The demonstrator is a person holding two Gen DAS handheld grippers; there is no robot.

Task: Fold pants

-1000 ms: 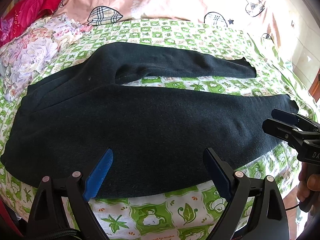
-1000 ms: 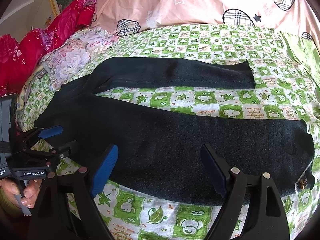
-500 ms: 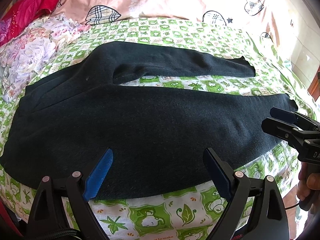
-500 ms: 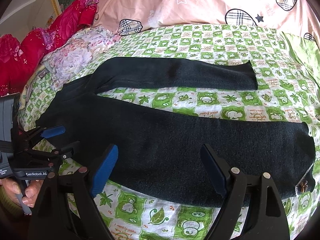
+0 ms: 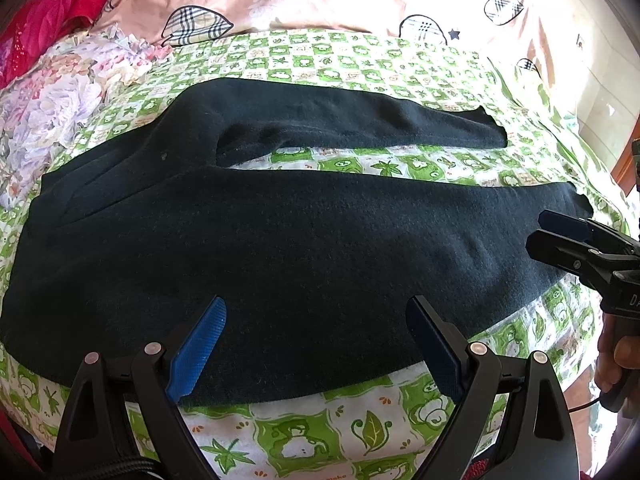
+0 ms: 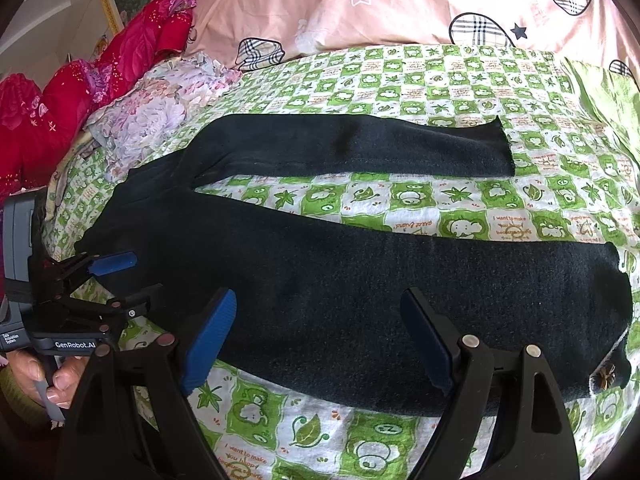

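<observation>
One pair of pants (image 5: 280, 248): dark, fuzzy knit, matte, laid flat on my work surface, a bed sheet (image 5: 304, 432) of green-and-white checked cotton. Two legs, spread in a narrow V, hems toward the right; waist at left. Two grippers, black plastic with ribbed blue pads: my left gripper (image 5: 316, 354) and right gripper (image 6: 316, 344) both gape wide over the near leg's edge, nothing between the pads.

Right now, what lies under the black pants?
The black pants lie on a green checked sheet, visible between the legs and around them. Whatever lies directly beneath the fabric is covered.
</observation>
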